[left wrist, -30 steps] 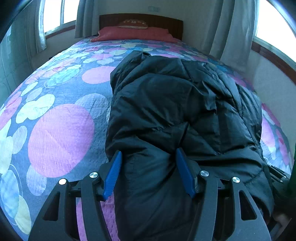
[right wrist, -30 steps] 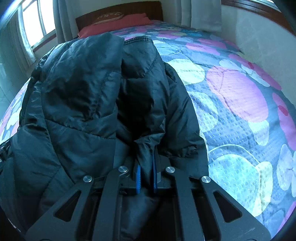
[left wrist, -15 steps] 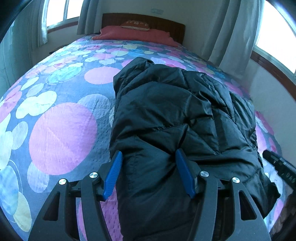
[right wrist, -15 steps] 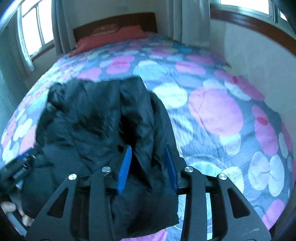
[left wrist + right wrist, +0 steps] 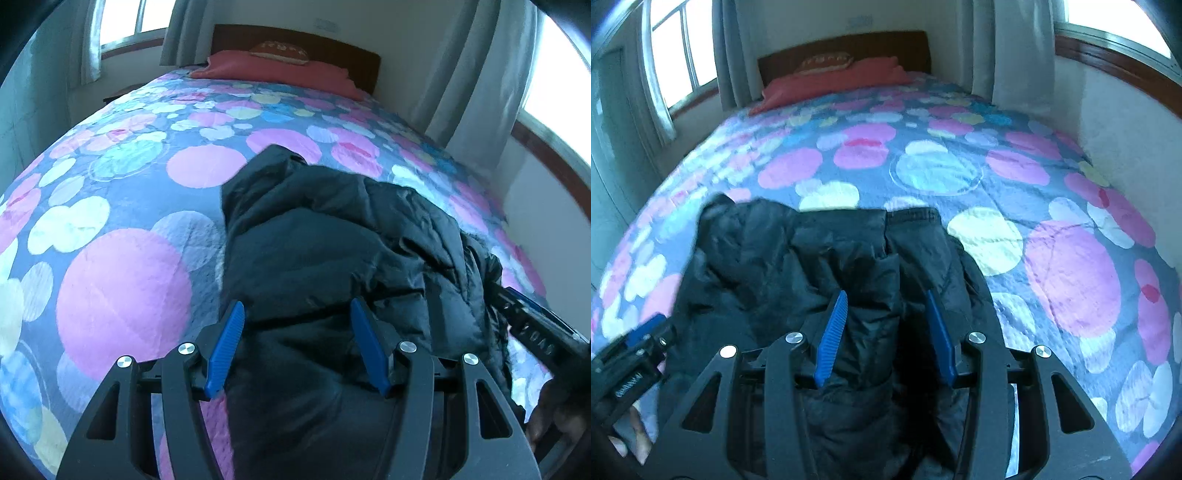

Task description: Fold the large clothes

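Observation:
A black puffy jacket (image 5: 332,240) lies folded on the flowered bedspread (image 5: 122,295). My left gripper (image 5: 295,310) hangs over its near left part, blue pads wide apart, and I see no pinch in the fabric beneath and between them. In the right wrist view the jacket (image 5: 812,258) lies flat with its dark collar at the far edge. My right gripper (image 5: 884,295) hovers above the near right part, its jaws opening, pads clear of the cloth. Each gripper shows in the other's view: the right gripper (image 5: 532,325) and the left gripper (image 5: 631,365).
A red pillow (image 5: 280,70) and a wooden headboard (image 5: 332,44) are at the far end of the bed. A white wall (image 5: 1126,122) runs along the bed's right side. Curtained windows (image 5: 676,55) stand on both sides. A hand (image 5: 631,435) holds the left gripper.
The right gripper was shut on a jacket edge; it has let go, opened and risen. The left gripper has also lifted and pulled back, so the jacket looks smaller and farther away.

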The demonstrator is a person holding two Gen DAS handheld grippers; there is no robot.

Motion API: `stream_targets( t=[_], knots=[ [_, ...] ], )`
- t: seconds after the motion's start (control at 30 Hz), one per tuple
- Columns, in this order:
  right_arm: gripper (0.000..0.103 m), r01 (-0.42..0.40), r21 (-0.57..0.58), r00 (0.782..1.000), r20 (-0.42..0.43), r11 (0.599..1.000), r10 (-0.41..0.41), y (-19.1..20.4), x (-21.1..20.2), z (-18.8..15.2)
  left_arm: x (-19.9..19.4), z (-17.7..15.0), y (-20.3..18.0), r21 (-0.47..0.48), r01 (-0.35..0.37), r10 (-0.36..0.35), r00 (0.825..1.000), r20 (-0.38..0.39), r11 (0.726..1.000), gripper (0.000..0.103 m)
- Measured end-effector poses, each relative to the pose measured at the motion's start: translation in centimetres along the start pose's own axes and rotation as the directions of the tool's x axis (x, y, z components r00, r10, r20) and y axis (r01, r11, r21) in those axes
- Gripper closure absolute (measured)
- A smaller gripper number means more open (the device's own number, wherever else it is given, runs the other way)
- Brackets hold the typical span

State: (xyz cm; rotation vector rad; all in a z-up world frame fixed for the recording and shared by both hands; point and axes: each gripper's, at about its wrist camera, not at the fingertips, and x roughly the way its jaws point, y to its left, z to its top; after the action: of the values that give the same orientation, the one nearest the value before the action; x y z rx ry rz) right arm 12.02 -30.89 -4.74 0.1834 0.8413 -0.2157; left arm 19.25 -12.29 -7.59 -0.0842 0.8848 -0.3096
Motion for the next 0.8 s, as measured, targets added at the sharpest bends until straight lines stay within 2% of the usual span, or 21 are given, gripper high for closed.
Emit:
stream_targets(
  t=[0.13,0.27,0.37,0.5,0.8],
  knots=[
    [0.059,0.044,-0.038,0.999,-0.016,0.998,-0.045,0.2,2.1,-1.2,1.9,-0.1,-1.1,0.033,-0.042,0.042,0.999,-0.017,0.999,0.041],
    [0.057,0.042,-0.024,0.999,-0.024,0.999,-0.043,-0.2,3.9,-2.0,3.6,-0.2,-1.5,0.055,-0.08,0.082,0.996,-0.033,0.995,0.038],
    [0.056,0.032,-0.008,0.999,-0.025,0.999,-0.032,-0.5,4.7,-2.4,4.8,-0.5,-1.2,0.043,-0.081,0.082,0.996,-0.043,0.996,0.037],
    [0.056,0.033,0.002,0.999,-0.01,0.999,-0.033,-0.5,5.4,-3.0,5.4,-1.1,-1.3,0.059,-0.101,0.102,0.995,-0.019,0.993,0.037],
    [0.056,0.066,-0.006,0.997,0.027,0.998,-0.066,0.0,5.9,-4.0,6.2,-2.1,-1.3,0.067,-0.112,0.112,0.994,0.007,0.991,0.037]
  ],
)
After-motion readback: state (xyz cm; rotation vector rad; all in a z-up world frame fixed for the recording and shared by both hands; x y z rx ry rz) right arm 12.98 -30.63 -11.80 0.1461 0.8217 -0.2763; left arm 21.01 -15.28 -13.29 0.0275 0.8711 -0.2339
